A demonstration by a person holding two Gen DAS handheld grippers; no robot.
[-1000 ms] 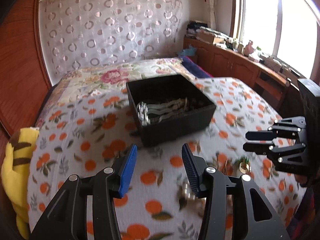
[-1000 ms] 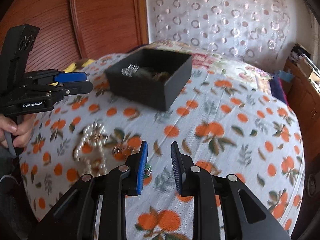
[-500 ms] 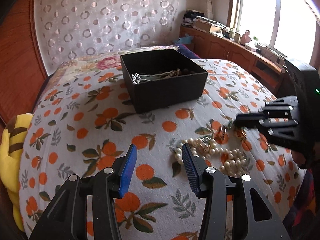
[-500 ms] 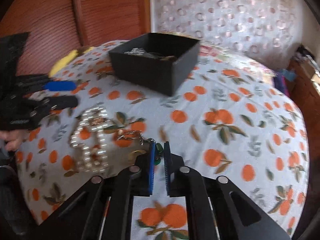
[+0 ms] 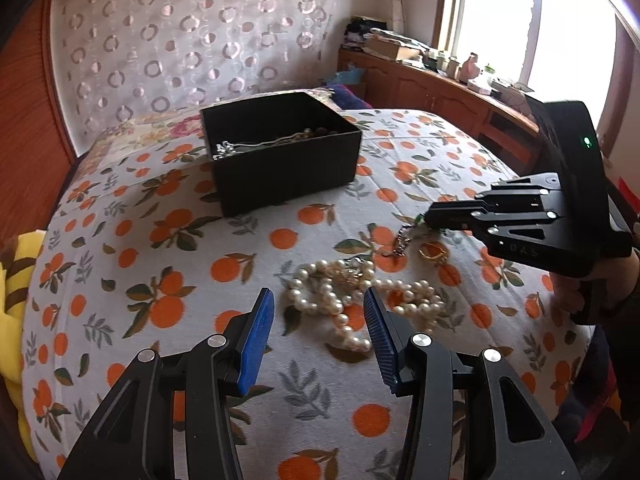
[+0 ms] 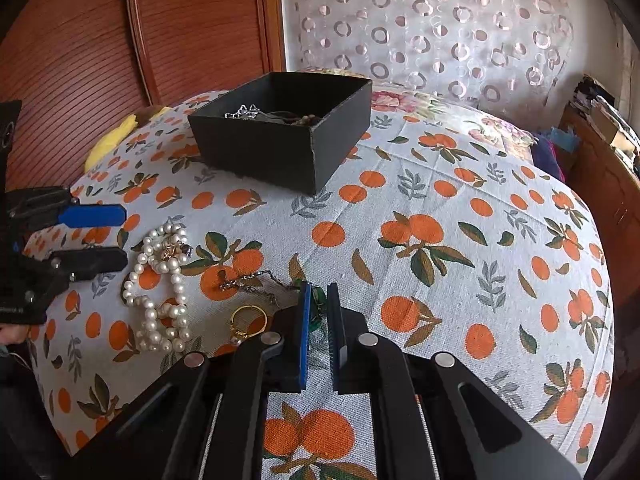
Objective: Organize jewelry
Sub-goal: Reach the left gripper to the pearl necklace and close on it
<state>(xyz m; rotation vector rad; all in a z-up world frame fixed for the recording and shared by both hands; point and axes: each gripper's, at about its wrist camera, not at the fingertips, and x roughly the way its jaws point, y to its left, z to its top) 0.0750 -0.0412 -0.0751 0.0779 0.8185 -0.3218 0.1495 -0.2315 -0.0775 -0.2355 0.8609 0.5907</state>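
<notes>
A black open box (image 5: 280,152) (image 6: 280,140) holding silver and beaded jewelry sits on the orange-print cloth. A white pearl necklace (image 5: 352,300) (image 6: 160,292) lies in a heap. My left gripper (image 5: 318,340) is open, hovering just before the pearls; it shows at the left of the right wrist view (image 6: 108,236). My right gripper (image 6: 319,312) is shut on a green pendant (image 6: 318,300) whose thin chain (image 6: 248,280) trails on the cloth. It shows at the right of the left wrist view (image 5: 430,216). A gold ring (image 6: 248,320) (image 5: 434,252) lies beside it.
A yellow plush toy (image 5: 12,280) lies at the table's left edge. A wooden cabinet (image 5: 440,96) with clutter stands under the window at the right. A patterned curtain (image 6: 440,28) hangs behind, with wood panelling (image 6: 140,40) at the left.
My right gripper came down and closed on the green pendant. My left gripper drew back from the box toward the pearl necklace.
</notes>
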